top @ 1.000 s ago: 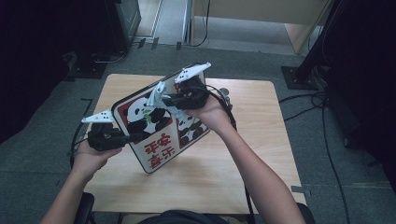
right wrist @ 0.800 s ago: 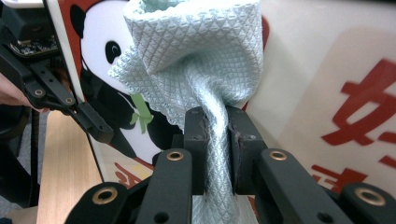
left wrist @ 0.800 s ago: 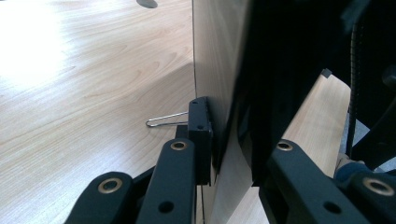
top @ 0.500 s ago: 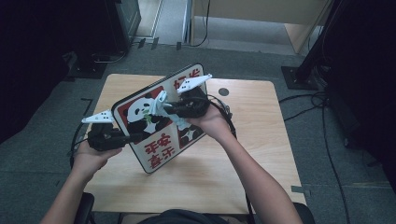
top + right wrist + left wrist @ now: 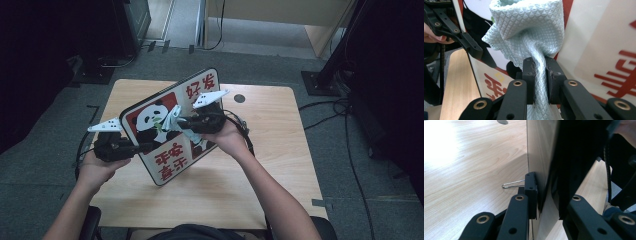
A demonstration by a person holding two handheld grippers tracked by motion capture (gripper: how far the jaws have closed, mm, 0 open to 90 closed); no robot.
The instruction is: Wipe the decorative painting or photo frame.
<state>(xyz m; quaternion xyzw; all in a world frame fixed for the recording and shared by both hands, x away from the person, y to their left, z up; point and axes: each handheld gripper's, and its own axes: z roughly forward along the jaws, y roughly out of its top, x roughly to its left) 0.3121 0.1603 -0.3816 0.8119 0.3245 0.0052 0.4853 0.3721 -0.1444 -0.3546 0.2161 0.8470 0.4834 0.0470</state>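
While both claws grip — left claw panda board, right claw pale-blue waffle cloth.

Sign board: tilted above the tabletop, centre-left. Left tongs: at the board's left edge, clamped on it. Right tongs: before the board's face, pinching a cloth that lies against it. Binder clip: on the board's edge, beside the left tongs.

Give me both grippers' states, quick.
Left gripper: closed on the panda board's edge.
Right gripper: closed on the light blue cloth.
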